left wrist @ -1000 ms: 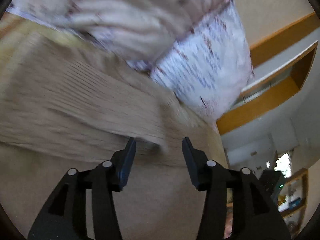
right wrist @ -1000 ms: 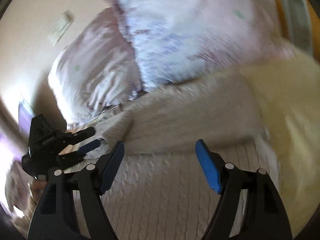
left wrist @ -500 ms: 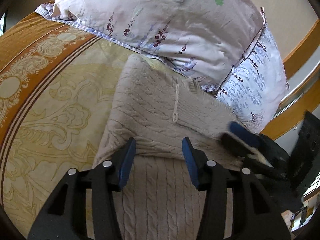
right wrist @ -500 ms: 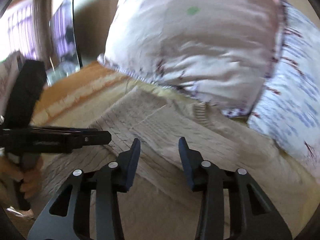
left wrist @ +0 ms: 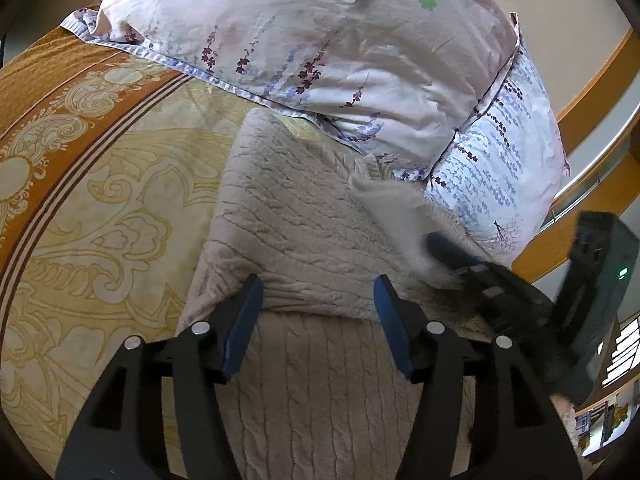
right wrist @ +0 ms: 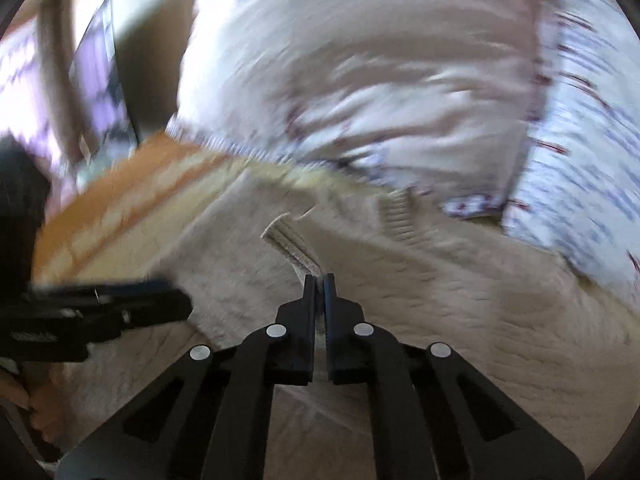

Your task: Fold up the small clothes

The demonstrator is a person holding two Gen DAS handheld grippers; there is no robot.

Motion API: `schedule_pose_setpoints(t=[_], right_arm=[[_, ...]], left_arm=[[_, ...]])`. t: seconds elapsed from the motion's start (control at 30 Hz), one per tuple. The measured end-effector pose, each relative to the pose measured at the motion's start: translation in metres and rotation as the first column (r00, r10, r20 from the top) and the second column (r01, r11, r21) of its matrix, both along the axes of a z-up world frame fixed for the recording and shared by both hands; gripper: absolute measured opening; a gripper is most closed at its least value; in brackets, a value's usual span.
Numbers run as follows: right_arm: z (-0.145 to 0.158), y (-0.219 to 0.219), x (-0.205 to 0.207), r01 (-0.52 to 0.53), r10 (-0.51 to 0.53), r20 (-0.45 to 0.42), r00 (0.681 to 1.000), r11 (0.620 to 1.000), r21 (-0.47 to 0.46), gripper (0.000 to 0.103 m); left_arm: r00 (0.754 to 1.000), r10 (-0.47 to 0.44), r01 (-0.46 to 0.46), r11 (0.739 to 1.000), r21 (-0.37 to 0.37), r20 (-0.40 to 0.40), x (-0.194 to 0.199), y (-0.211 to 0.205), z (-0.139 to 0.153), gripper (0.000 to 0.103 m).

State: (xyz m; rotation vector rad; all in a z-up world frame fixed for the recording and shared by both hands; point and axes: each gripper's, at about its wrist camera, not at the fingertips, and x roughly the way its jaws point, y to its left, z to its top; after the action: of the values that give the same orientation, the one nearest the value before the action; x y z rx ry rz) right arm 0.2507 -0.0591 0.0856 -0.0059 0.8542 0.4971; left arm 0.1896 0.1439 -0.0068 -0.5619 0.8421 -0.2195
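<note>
A beige cable-knit sweater [left wrist: 304, 232] lies partly folded on the bed, its upper part near the pillows. My left gripper [left wrist: 318, 304] is open and empty, just above the sweater's folded edge. My right gripper [right wrist: 319, 280] is shut on a fold of the sweater [right wrist: 440, 288], with a ribbed cuff [right wrist: 292, 248] sticking up just beyond its tips. The right gripper also shows blurred at the right of the left wrist view [left wrist: 452, 256], pinching knit fabric. The left gripper appears at the left of the right wrist view [right wrist: 120, 308].
Two floral pillows [left wrist: 320, 40] lean behind the sweater. The bedspread [left wrist: 80, 152] is yellow with an orange patterned border at the left. A wooden headboard rail [left wrist: 592, 76] runs at the far right. A window [right wrist: 20, 80] glows at the left.
My right gripper has closed on the sweater's fabric and moved over it. My left gripper has opened wider and stays over the folded edge.
</note>
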Motion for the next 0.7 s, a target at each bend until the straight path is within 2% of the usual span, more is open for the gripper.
schedule_pose_setpoints(t=[0.07, 0.13, 0.17, 0.23, 0.3, 0.37, 0.43, 0.47, 0.5, 0.57, 0.63, 0.7], right_arm=[[0.013, -0.041, -0.007, 0.122, -0.124, 0.017, 0.992, 0.988, 0.092, 0.004], [0.021, -0.079, -0.018, 0.228, -0.234, 0.018, 0.972, 0.960, 0.160, 0.004], [0.024, -0.113, -0.030, 0.327, -0.334, 0.002, 0.942, 0.922, 0.206, 0.004], [0.019, -0.158, -0.045, 0.452, -0.450, -0.062, 0.891, 0.862, 0.230, 0.004], [0.003, -0.190, -0.057, 0.523, -0.499, -0.160, 0.852, 0.828, 0.203, 0.005], [-0.010, -0.217, -0.066, 0.581, -0.530, -0.255, 0.809, 0.788, 0.203, 0.007], [-0.009, -0.238, -0.071, 0.614, -0.542, -0.303, 0.784, 0.748, 0.253, 0.008], [-0.006, -0.246, -0.071, 0.622, -0.543, -0.313, 0.779, 0.729, 0.284, 0.016], [-0.004, -0.249, -0.070, 0.628, -0.546, -0.317, 0.776, 0.719, 0.298, 0.034], [-0.002, -0.253, -0.062, 0.641, -0.549, -0.339, 0.764, 0.707, 0.299, 0.048], [-0.009, -0.252, -0.049, 0.640, -0.525, -0.385, 0.759, 0.707, 0.300, 0.048], [-0.018, -0.250, -0.041, 0.652, -0.514, -0.434, 0.739, 0.708, 0.271, 0.047]], left_arm=[[1.000, -0.003, 0.003, 1.000, -0.003, 0.002, 0.000, 0.000, 0.000, 0.061], [1.000, -0.005, 0.005, 1.000, -0.010, 0.003, 0.000, 0.000, 0.000, 0.063], [1.000, -0.009, 0.009, 1.000, -0.015, 0.005, 0.000, -0.001, 0.000, 0.065], [1.000, -0.013, 0.013, 1.000, -0.017, 0.007, 0.000, -0.001, 0.001, 0.068], [1.000, -0.022, 0.022, 0.999, -0.024, 0.011, -0.001, -0.002, 0.001, 0.072], [1.000, -0.029, 0.029, 0.999, -0.029, 0.011, -0.002, -0.004, 0.001, 0.076], [0.999, -0.035, 0.036, 0.999, -0.026, 0.010, -0.003, -0.005, 0.001, 0.077], [0.999, -0.038, 0.038, 0.999, -0.028, 0.010, -0.004, -0.005, 0.001, 0.078], [0.999, -0.039, 0.040, 0.999, -0.031, 0.010, -0.005, -0.004, 0.001, 0.078], [0.999, -0.039, 0.039, 0.998, -0.042, 0.005, -0.007, -0.003, 0.000, 0.078], [0.999, -0.041, 0.041, 0.998, -0.043, 0.005, -0.008, -0.002, 0.000, 0.078], [0.999, -0.043, 0.043, 0.998, -0.039, 0.004, -0.008, -0.002, 0.000, 0.078]])
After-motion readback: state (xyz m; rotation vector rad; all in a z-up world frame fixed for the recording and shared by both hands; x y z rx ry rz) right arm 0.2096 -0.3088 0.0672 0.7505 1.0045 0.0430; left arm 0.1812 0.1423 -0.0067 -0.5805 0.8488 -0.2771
